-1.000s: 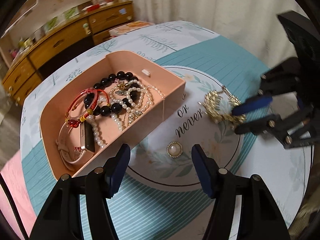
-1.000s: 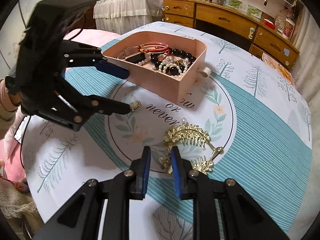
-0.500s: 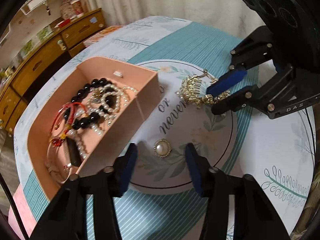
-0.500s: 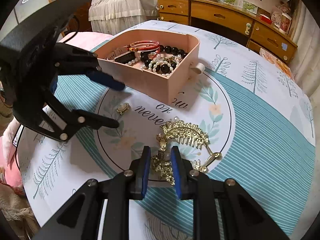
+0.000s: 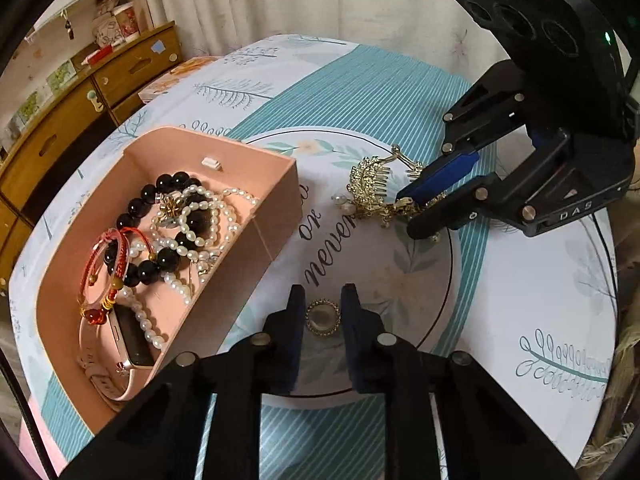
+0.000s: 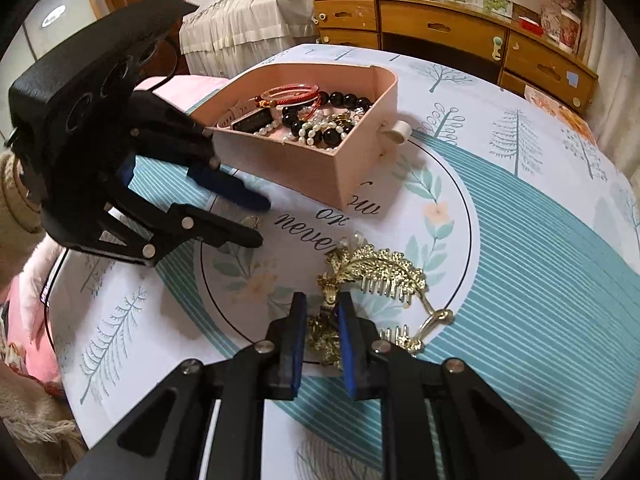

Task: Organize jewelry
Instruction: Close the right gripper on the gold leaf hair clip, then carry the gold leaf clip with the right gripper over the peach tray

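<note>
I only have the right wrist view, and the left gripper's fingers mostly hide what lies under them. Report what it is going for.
Observer: A round brooch, pale centre with a gold rim, sits between the fingers of the left gripper, whose jaws are closing.
Operator: Give me its position against the tray.
Observer: It lies flat on the tablecloth, just off the pink tray's side wall, not touching it.
</note>
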`<state>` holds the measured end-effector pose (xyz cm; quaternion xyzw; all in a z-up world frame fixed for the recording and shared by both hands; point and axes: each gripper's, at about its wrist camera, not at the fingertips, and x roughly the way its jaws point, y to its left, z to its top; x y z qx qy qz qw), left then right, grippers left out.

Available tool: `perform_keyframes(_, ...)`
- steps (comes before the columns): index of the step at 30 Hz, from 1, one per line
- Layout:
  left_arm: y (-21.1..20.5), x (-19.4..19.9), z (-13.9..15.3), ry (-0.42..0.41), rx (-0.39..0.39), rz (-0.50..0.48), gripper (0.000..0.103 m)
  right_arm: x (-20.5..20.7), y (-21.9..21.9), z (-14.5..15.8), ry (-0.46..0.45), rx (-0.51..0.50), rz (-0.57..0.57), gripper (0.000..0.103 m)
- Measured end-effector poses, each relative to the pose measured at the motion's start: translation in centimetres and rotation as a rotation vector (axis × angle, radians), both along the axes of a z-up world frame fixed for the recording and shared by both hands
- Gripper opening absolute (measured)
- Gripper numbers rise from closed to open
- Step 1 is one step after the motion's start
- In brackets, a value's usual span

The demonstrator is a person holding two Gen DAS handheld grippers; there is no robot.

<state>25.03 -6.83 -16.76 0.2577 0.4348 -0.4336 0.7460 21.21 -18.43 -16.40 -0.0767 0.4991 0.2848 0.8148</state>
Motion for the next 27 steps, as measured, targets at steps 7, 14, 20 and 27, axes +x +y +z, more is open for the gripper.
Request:
perform_keyframes(7, 0.4, 0.1, 0.3, 0.035, -0.019, 0.086, 0.014, -0.9, -0.4, 1.6, -0.044, 0.051, -0.025, 0.014)
perform_keyframes(14, 2.2, -0.2, 4.1, 0.048, -0.129, 0.144, 0.005, -1.4, -0.3, 5.6, -0.101, 0.136, -0.042, 0.014)
perform_keyframes(20, 3.8, 0.3, 8.4, -0.025, -0.167, 0.203, 0.005, -1.1, 1.0, 9.9, -0.167, 0.202, -0.042, 0.014)
perform_keyframes(27, 5.3, 1.8, 11.0, -0.106, -0.167, 0.309, 0.005, 1.3, 3.3, 13.2, -0.208, 0.261, -0.060, 0.014)
